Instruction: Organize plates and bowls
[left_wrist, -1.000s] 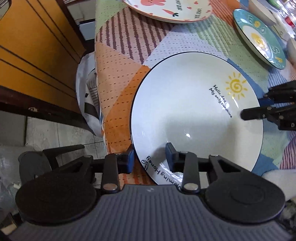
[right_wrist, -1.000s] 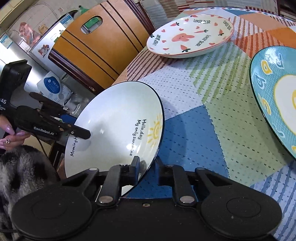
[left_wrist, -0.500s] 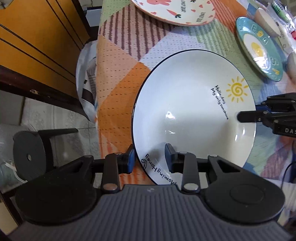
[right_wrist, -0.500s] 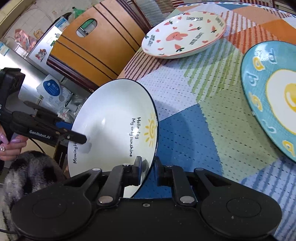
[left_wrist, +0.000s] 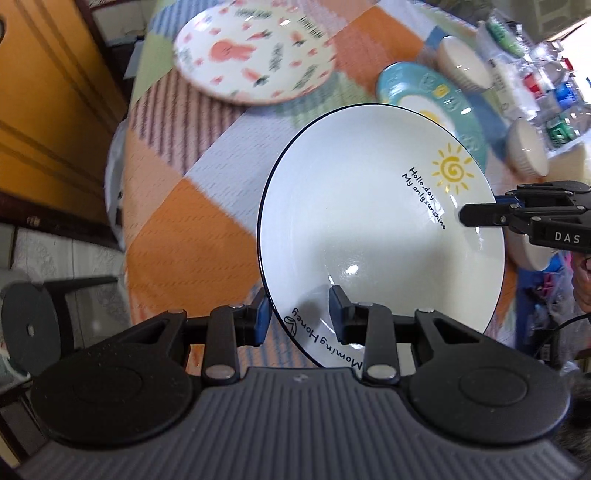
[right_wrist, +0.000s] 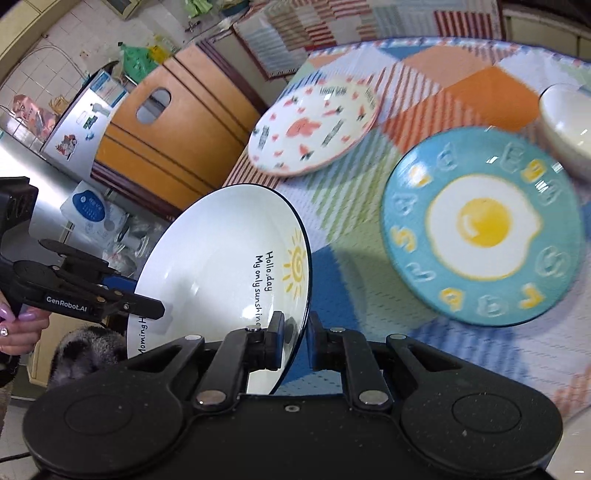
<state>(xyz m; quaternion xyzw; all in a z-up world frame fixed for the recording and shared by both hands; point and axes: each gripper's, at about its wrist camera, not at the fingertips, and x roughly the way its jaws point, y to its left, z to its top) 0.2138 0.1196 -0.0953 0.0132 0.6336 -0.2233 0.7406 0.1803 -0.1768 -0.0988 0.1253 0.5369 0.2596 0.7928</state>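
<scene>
A white sun-printed plate (left_wrist: 373, 229) is being carried in the air above the patchwork tablecloth (left_wrist: 177, 236). The left gripper (left_wrist: 299, 314) and right gripper (right_wrist: 295, 339) are each pinching opposite rim edges between their jaws, likely sharing its weight. It is tilting, its hollow face turning up toward both cameras; being round, it shows no long axis.

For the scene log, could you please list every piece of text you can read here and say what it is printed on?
"Hollo.day / My only sunshine": white plate, beside its sun drawing.
"Morning Honey": same plate's rim, near the left gripper.
"DAS": right gripper, seen from the left wrist.
"GenRobot.AI": left gripper, seen from the right wrist.
Pink bunny plate and blue egg plate: lettering too blurred to read.
</scene>
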